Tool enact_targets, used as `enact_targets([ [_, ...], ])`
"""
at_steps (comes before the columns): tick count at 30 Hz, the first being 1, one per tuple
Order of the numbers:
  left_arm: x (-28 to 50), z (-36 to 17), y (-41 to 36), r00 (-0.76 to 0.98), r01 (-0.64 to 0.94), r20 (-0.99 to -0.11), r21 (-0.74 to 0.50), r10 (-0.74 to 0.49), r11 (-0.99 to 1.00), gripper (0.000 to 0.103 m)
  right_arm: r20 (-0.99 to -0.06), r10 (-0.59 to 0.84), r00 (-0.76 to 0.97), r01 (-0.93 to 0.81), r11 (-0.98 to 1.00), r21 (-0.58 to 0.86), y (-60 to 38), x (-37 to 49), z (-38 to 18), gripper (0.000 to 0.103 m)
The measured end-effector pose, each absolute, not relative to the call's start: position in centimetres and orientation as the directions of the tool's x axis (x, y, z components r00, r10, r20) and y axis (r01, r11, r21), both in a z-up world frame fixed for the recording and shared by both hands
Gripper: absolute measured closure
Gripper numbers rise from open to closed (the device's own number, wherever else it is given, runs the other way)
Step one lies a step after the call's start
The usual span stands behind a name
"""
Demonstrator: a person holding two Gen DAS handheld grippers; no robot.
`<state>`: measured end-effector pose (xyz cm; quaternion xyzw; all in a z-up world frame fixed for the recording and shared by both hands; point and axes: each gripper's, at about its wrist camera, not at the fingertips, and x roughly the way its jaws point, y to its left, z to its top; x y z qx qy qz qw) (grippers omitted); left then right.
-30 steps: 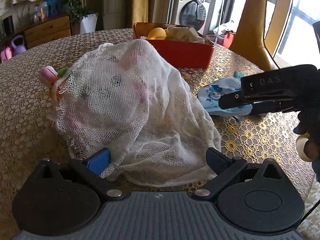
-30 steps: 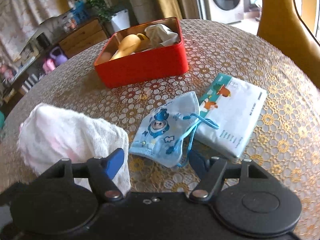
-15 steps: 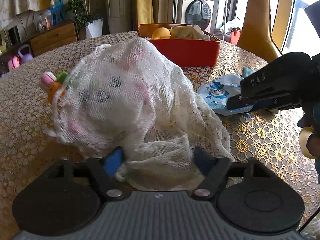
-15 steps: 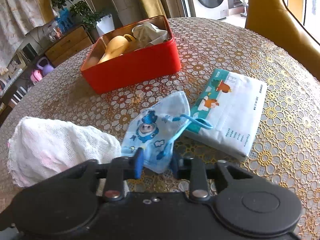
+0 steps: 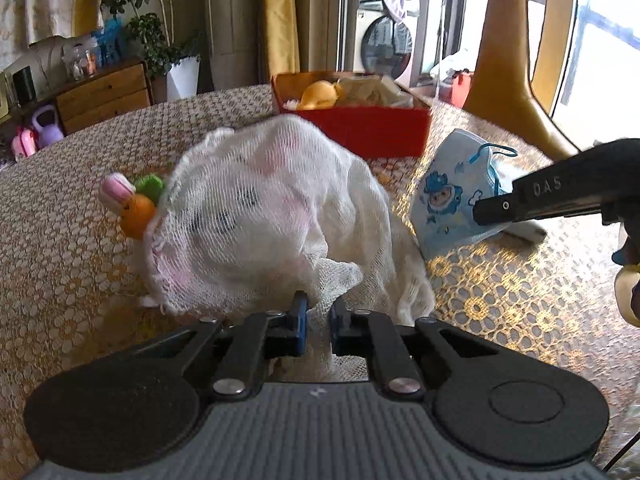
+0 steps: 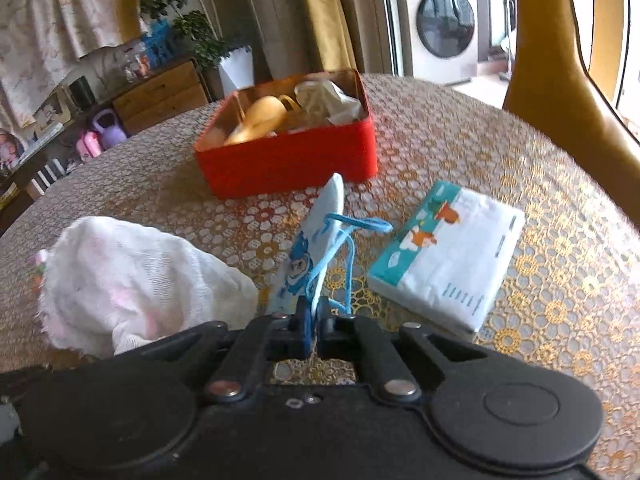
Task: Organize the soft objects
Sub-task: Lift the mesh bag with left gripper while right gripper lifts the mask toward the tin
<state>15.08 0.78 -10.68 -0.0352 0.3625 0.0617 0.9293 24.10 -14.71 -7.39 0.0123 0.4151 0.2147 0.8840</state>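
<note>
On the lace-covered desk (image 6: 500, 152), both tools have just closed, left tool (image 5: 318, 316) pinching mesh bag (image 5: 260, 216), right tool (image 6: 314, 322) pinching face mask (image 6: 316, 240); thin grips may slip when lifted.

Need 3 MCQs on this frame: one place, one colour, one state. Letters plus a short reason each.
1. Where does the tissue pack lie?
A. inside the red box
B. on the table, right of the face mask
C. under the mesh bag

2. What colour are the face mask's ear loops?
A. blue
B. white
C. yellow

3. What is the right gripper doing?
A. open above the box
B. shut on the tissue pack
C. shut on the face mask

Key: B, the pack sits flat on the table beside the mask; A, blue cords trail from the mask; C, the jaws have just closed with the mask's edge pinched between them and the mask lifted upright.
</note>
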Motion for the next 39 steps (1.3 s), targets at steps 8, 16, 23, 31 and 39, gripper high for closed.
enact_targets([
  [8, 14.3, -7.8, 1.5, 0.753, -0.136, -0.657, -0.109, 0.031, 0.985, 0.092, -0.686, 0.436, 0.583, -0.427, 0.883, 0.198, -16.4, 22.0, -4.5, 0.101],
  [16, 13.7, -4.2, 2.2, 0.778, -0.118, -0.627, -0.210, -0.041, 0.971, 0.094, -0.657, 0.483, 0.579, -0.467, 0.857, 0.218, -18.5, 20.0, -2.2, 0.101],
  [23, 13.5, 0.2, 2.2, 0.806, -0.067, -0.583, -0.260, -0.101, 0.963, 0.094, -0.628, 0.526, 0.574, -0.500, 0.832, 0.240, -19.8, 19.0, -0.2, 0.101],
  [31, 15.4, 5.1, 2.7, 0.838, -0.028, -0.530, -0.274, -0.127, 0.961, 0.094, -0.594, 0.548, 0.589, -0.521, 0.819, 0.240, -20.8, 19.0, 2.0, 0.101],
  [39, 19.3, 8.7, 2.5, 0.843, 0.008, -0.512, -0.291, -0.163, 0.957, 0.094, -0.580, 0.550, 0.601, -0.559, 0.808, 0.187, -19.8, 20.8, 3.8, 0.101],
])
